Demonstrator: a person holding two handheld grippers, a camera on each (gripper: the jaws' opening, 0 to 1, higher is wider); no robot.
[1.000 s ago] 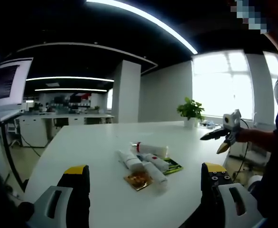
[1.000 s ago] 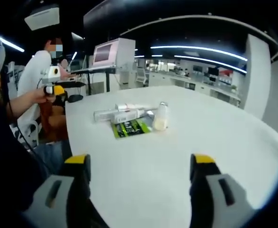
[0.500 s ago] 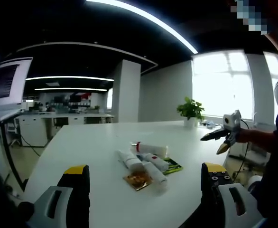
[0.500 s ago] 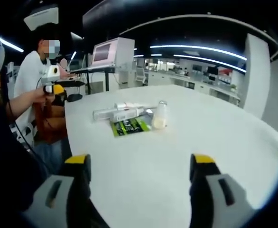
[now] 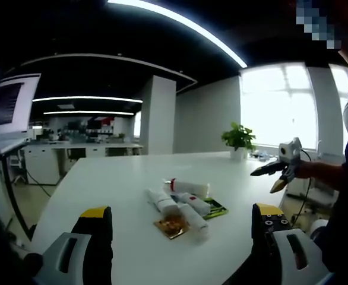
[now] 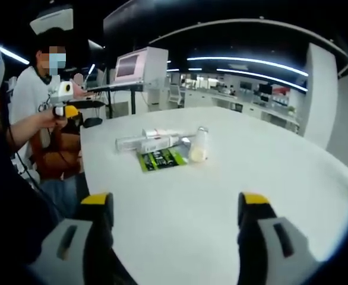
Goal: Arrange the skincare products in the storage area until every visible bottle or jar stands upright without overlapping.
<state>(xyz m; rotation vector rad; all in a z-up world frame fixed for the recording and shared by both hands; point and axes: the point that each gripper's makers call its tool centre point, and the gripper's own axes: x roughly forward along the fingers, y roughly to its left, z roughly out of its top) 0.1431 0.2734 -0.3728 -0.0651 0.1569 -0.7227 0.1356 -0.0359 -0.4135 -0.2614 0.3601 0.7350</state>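
Several skincare products lie in a loose pile on the white table (image 5: 103, 178). In the left gripper view there is a white tube with a red cap (image 5: 189, 187), other white tubes (image 5: 162, 200) lying flat, a green sachet (image 5: 217, 208) and a gold sachet (image 5: 173, 225). From the right gripper view I see a clear tube (image 6: 131, 142), a white tube (image 6: 162, 140), a cream-coloured bottle (image 6: 198, 146) and the green sachet (image 6: 158, 160). My left gripper (image 5: 182, 211) is open, short of the pile. My right gripper (image 6: 175, 200) is open too, well back from it.
A hand holds the right gripper (image 5: 264, 180) off the table's right edge. The left gripper (image 6: 64, 104) hangs beyond the table's left edge. A potted plant (image 5: 239, 141) stands at the far end. A person (image 6: 40, 89) sits by a desk with a monitor (image 6: 135, 65).
The products and both grippers keep their places. The seated person in the right gripper view has shifted a little to the left.
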